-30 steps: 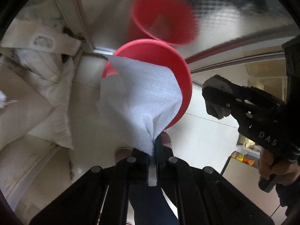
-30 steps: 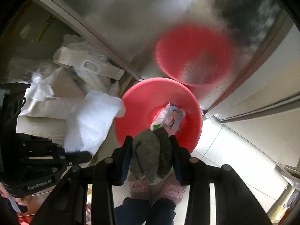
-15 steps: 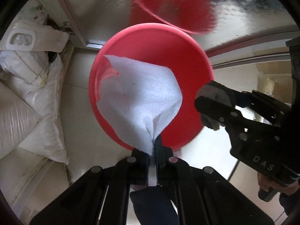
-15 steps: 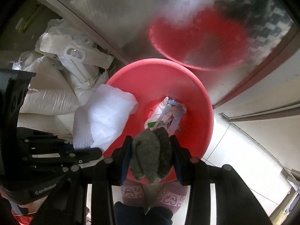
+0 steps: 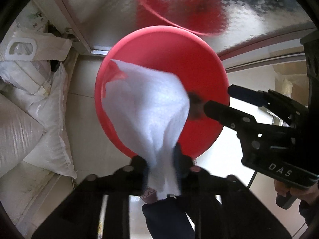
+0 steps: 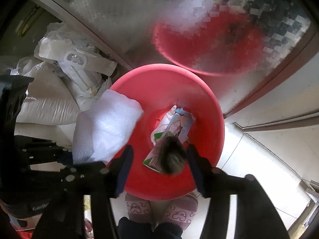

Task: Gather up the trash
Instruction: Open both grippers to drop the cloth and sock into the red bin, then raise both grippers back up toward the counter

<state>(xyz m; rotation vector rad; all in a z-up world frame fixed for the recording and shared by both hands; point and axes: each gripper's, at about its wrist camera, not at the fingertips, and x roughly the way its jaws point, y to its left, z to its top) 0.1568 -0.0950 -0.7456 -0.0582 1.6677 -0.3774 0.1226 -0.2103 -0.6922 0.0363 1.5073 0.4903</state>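
A red basin stands on the floor below both grippers and also shows in the right wrist view. My left gripper has its jaws parted around a white paper towel, which hangs blurred over the basin. In the right wrist view the towel hangs at the basin's left rim. My right gripper is open over the basin. A grey-brown fuzzy lump is blurred between its fingers, loose above a printed wrapper in the basin. The right gripper also shows from the side.
White sacks and bags are piled on the floor to the left. A shiny metal panel behind the basin mirrors it. My feet in pink slippers stand just below the basin.
Both grippers have opened over the basin. The towel slips in the left jaws and the grey lump drops from the right fingers. Both moved closer over the basin.
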